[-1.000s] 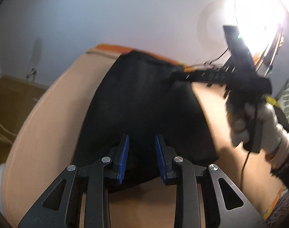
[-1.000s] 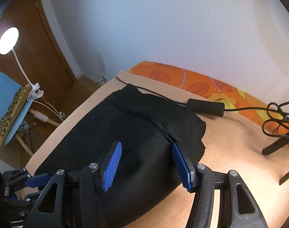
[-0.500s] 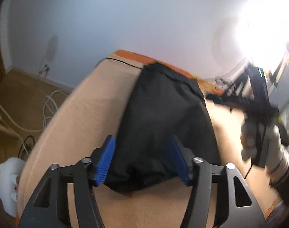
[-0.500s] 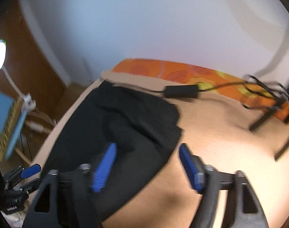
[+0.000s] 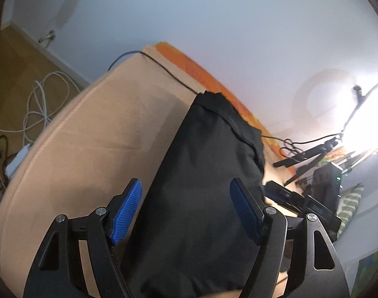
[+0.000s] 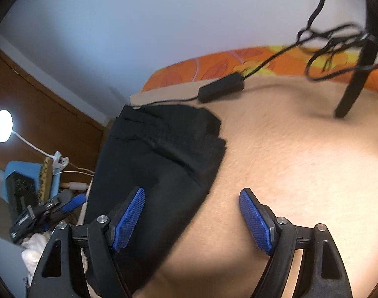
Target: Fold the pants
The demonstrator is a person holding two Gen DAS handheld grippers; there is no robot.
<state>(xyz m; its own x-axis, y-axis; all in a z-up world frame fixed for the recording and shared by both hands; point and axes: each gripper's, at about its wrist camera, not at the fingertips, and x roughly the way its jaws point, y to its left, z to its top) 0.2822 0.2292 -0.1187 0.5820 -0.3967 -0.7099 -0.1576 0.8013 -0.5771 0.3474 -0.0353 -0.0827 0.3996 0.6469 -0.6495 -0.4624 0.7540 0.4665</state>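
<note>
The black pants (image 5: 208, 173) lie folded in a long bundle on the beige bed (image 5: 89, 136). My left gripper (image 5: 186, 186) hovers over their near end, its jaws opening. The cloth lies below the gap and the blue pads (image 5: 128, 208) do not press on it. In the right wrist view the pants (image 6: 159, 154) reach under the left pad, waistband at the far end. My right gripper (image 6: 191, 193) is opening too, over the pants' edge and bare bed (image 6: 300, 161). The left gripper (image 6: 52, 208) also shows there at the lower left.
A black cable with an adapter block (image 6: 221, 90) runs along the bed's far side by an orange flowered sheet (image 6: 213, 67). A black tripod leg (image 6: 355, 87) stands on the bed. A lamp (image 6: 2, 125) shines at the left. White cables (image 5: 40, 104) lie on the floor.
Both grippers' jaws have spread much wider. Both views have rolled and shifted sideways. The pants lie flat on the bed as before.
</note>
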